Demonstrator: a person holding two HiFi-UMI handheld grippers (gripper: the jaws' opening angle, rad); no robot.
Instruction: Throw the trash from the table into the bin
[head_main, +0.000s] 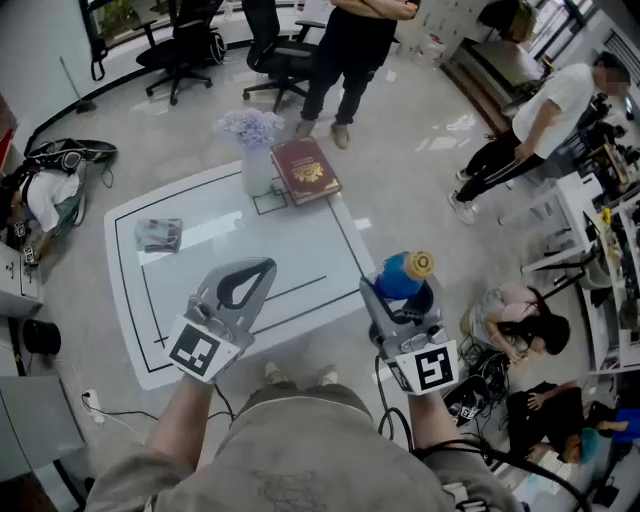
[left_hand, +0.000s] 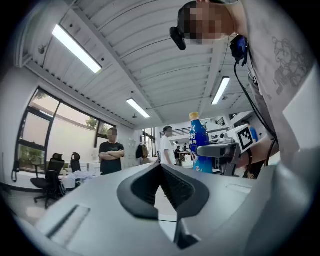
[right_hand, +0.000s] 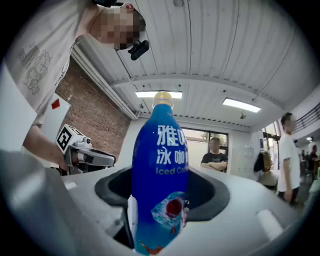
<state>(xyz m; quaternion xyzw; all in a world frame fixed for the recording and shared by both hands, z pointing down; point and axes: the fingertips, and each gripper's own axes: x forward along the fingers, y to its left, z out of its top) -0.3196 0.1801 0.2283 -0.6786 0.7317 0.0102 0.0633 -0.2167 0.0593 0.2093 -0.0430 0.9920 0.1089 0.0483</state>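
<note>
My right gripper (head_main: 402, 292) is shut on an upright blue drink bottle (head_main: 403, 272) with a yellow cap, held off the table's right edge. In the right gripper view the bottle (right_hand: 160, 170) stands between the jaws and fills the middle. My left gripper (head_main: 260, 270) hangs over the white table (head_main: 300, 250), jaws closed tip to tip with nothing in them (left_hand: 161, 168). The left gripper view catches the bottle (left_hand: 199, 145) off to the right. A crumpled grey wrapper (head_main: 158, 234) lies on the table's left side.
A vase of pale flowers (head_main: 253, 140) and a red book (head_main: 306, 170) stand at the table's far edge. People stand beyond it (head_main: 345, 50), one sits on the floor at right (head_main: 515, 320). Office chairs (head_main: 185, 45) and floor cables (head_main: 110, 410) surround the table.
</note>
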